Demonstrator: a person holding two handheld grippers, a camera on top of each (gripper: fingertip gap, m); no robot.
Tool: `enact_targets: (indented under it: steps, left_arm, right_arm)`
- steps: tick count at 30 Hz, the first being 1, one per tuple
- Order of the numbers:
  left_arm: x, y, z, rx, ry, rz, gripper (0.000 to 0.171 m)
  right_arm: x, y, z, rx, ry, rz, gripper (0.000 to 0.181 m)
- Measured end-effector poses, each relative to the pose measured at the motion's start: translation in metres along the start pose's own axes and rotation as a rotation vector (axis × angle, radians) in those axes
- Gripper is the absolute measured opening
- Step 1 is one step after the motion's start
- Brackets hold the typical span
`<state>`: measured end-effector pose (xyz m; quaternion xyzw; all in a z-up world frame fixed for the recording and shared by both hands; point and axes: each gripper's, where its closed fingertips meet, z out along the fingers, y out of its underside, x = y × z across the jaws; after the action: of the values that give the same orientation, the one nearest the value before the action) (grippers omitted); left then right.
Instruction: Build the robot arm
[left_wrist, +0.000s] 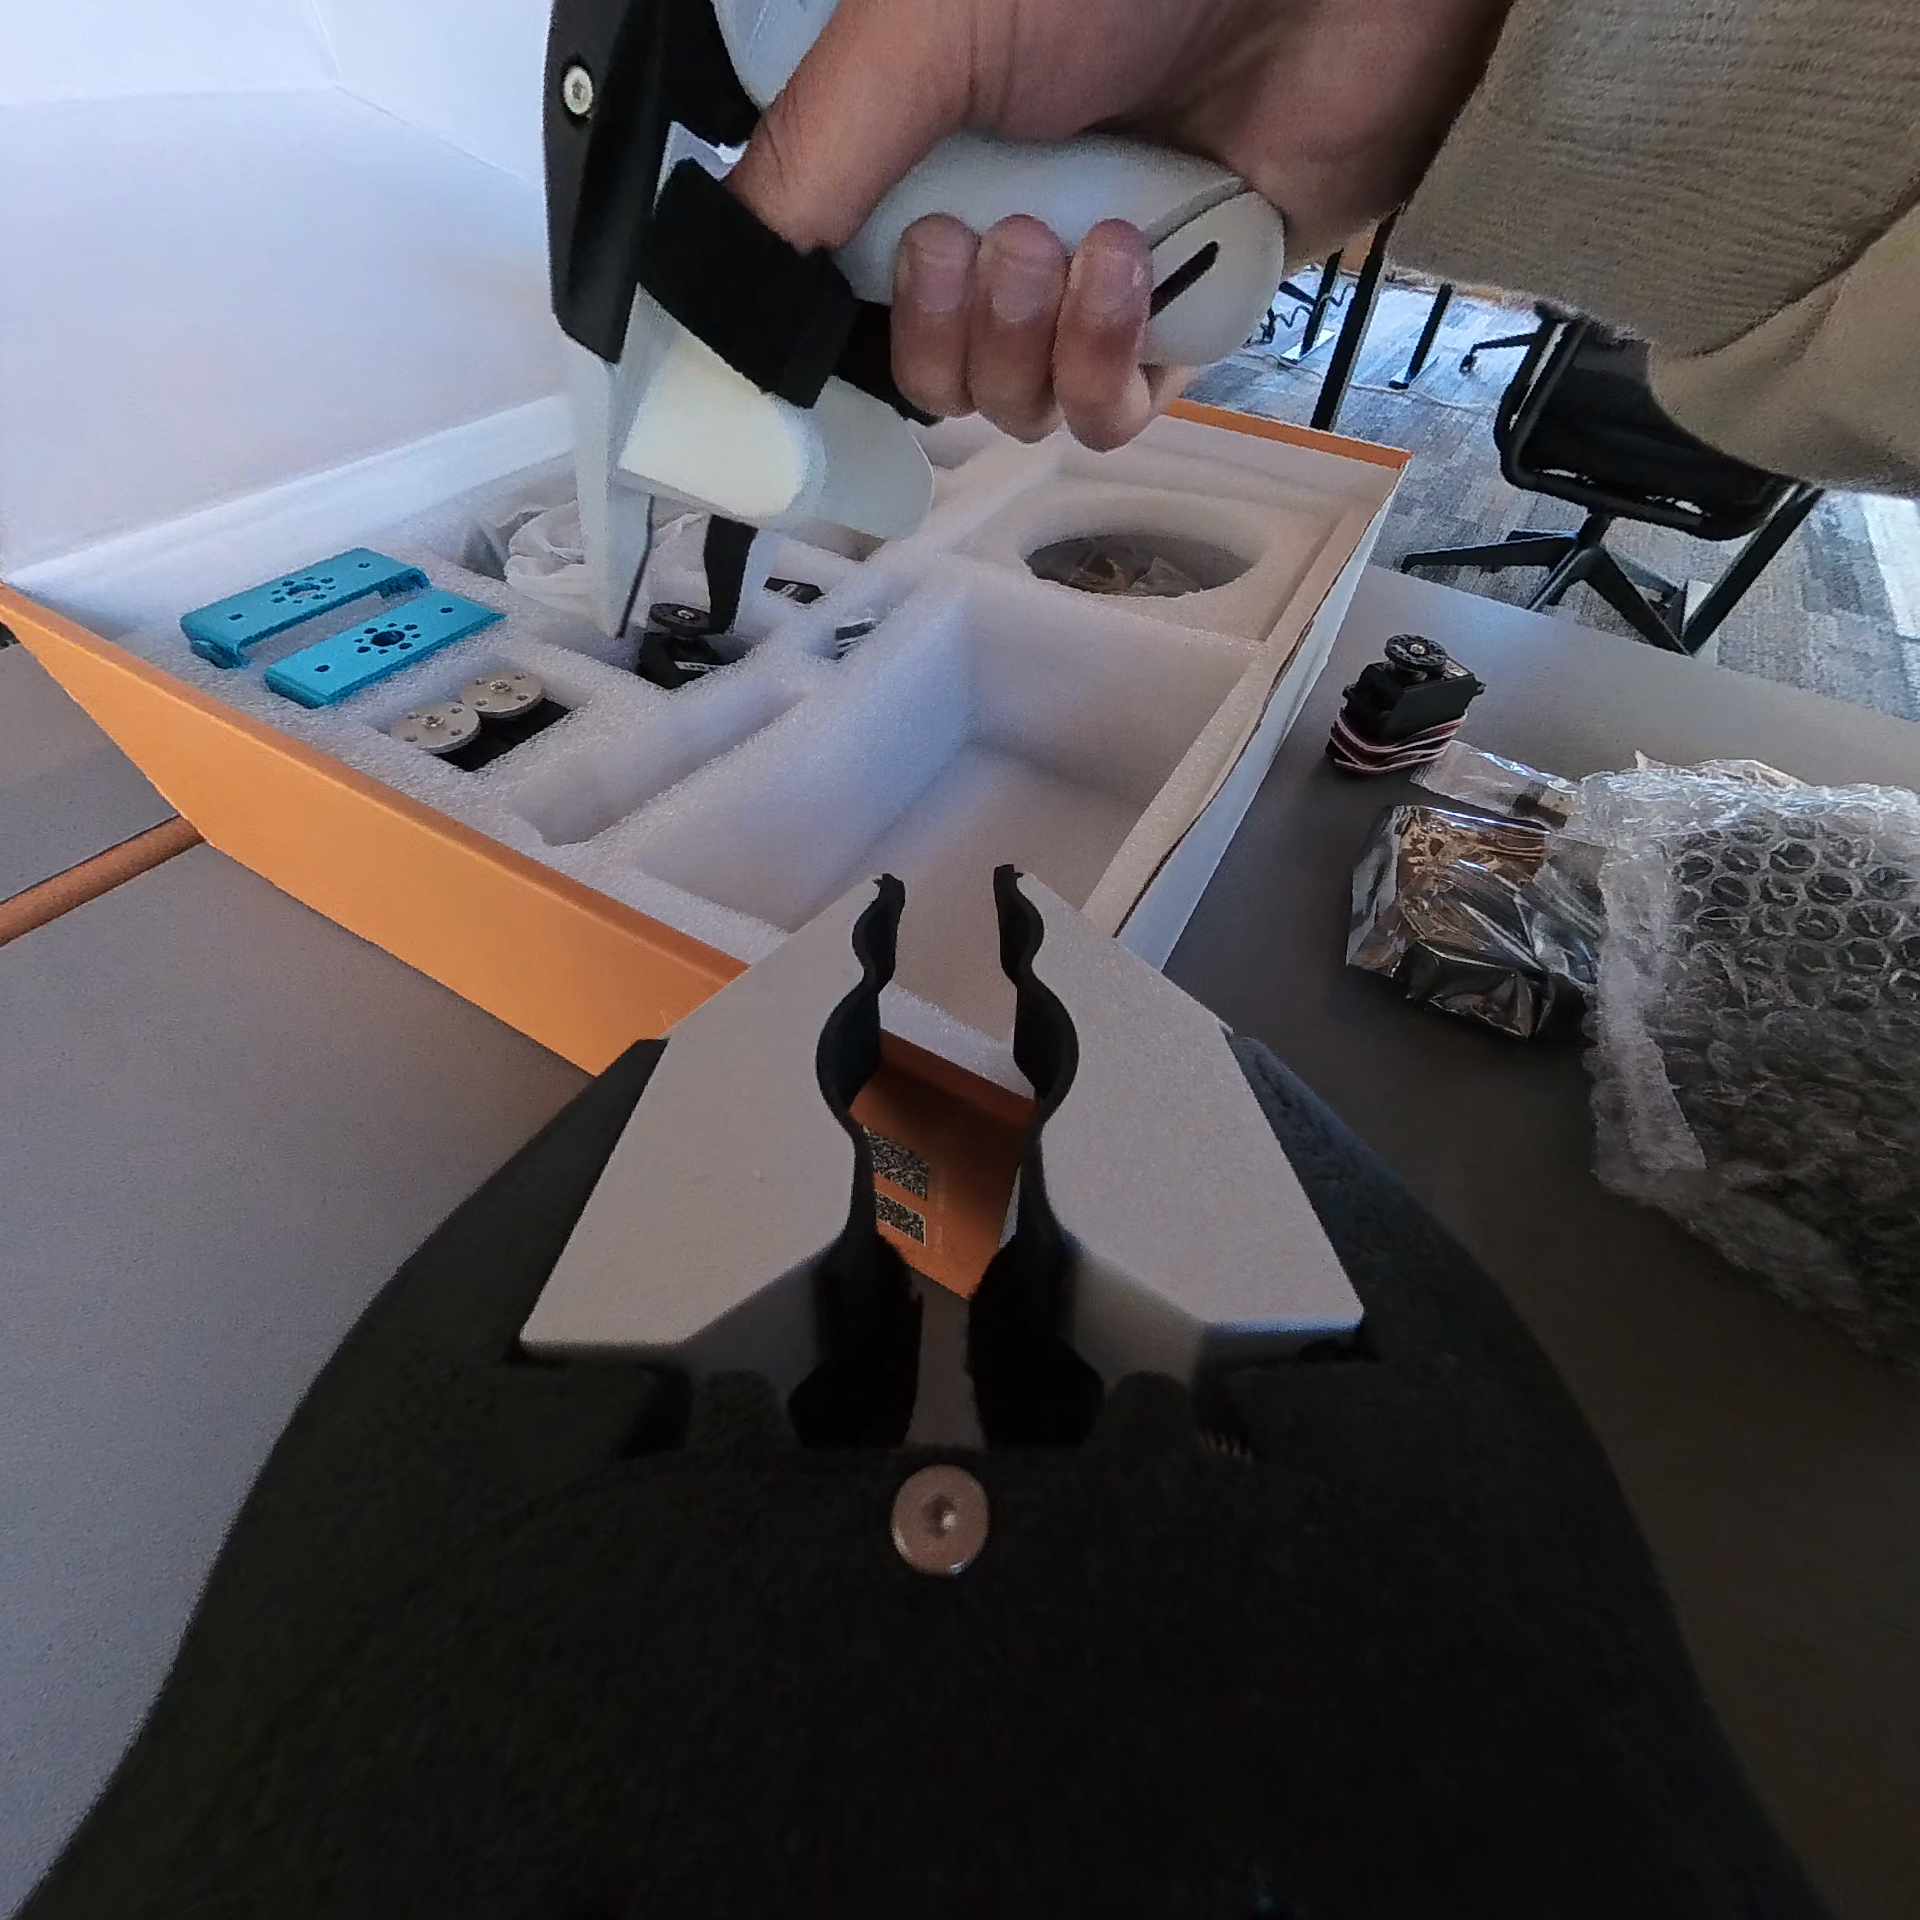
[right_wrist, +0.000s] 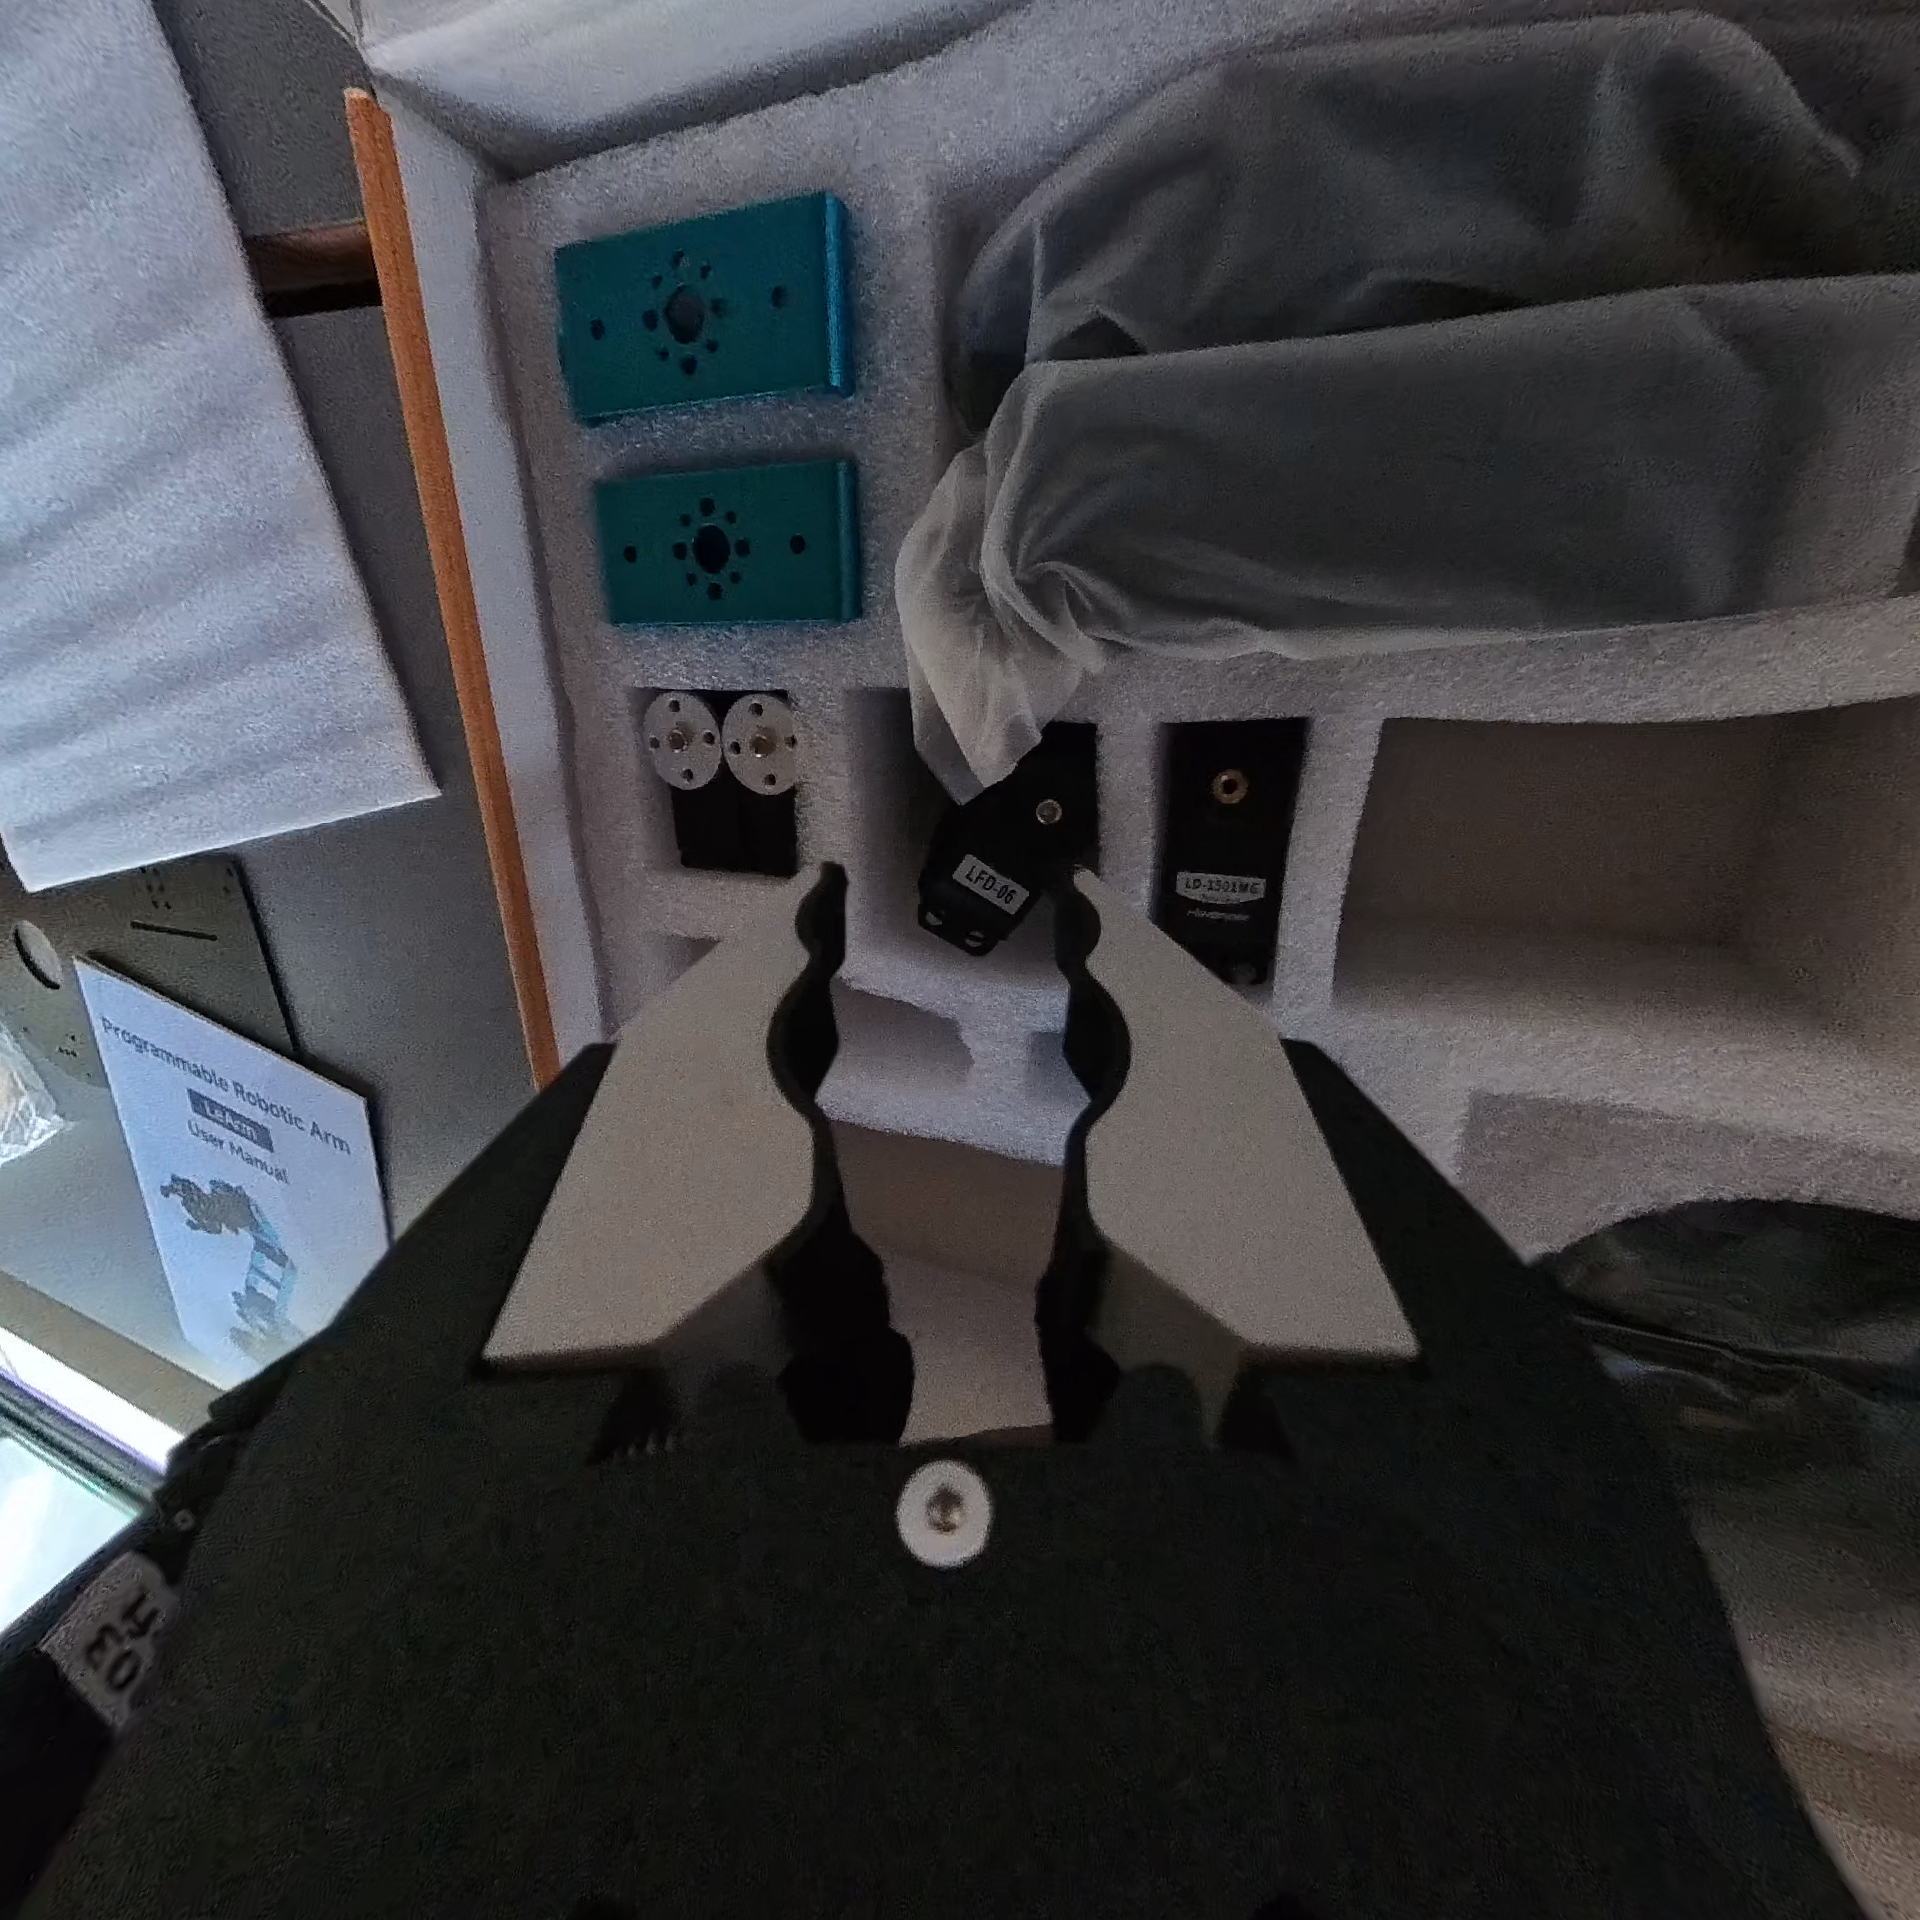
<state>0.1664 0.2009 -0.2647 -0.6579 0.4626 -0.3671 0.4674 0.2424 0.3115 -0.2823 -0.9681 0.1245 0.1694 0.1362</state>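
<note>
Since the right gripper hangs wide open right over that tilted black servo, it could knock it crooked in the foam insert, while the left gripper, narrowly open and empty, idles over the orange box corner.

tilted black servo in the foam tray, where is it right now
In the right wrist view the tilted black servo lies askew in the foam tray, just beyond the open right gripper, left of the upright servo.

1. The left wrist view is bright and evenly daylit; the white wall nearly washes out.
2. The right wrist view is dimmer, with the foam insert grainy and shadowed.
3. Wide-angle bending curves the edges of both views.
4. The hand is slightly soft.
</note>
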Motion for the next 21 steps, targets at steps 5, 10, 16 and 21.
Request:
enact_targets:
  steps: [5, 10, 16, 21]
  left_arm:
    - [0.0, -0.001, 0.0, 0.004, 0.006, -0.008, 0.018]
    - [0.0, -0.001, 0.0, 0.007, 0.018, -0.026, 0.018]
    - [0.003, 0.0, -0.002, 0.004, 0.016, -0.008, 0.018]
    - [0.004, 0.0, -0.003, 0.009, 0.016, -0.013, 0.017]
  right_arm:
    - [0.006, 0.007, -0.001, -0.017, 0.093, 0.052, 0.034]
    - [0.005, 0.002, 0.011, 0.011, 0.164, 0.131, 0.033]
    - [0.013, -0.003, 0.029, 0.002, 0.27, 0.186, 0.024]
    - [0.002, 0.0, 0.014, 0.002, 0.205, 0.128, 0.021]
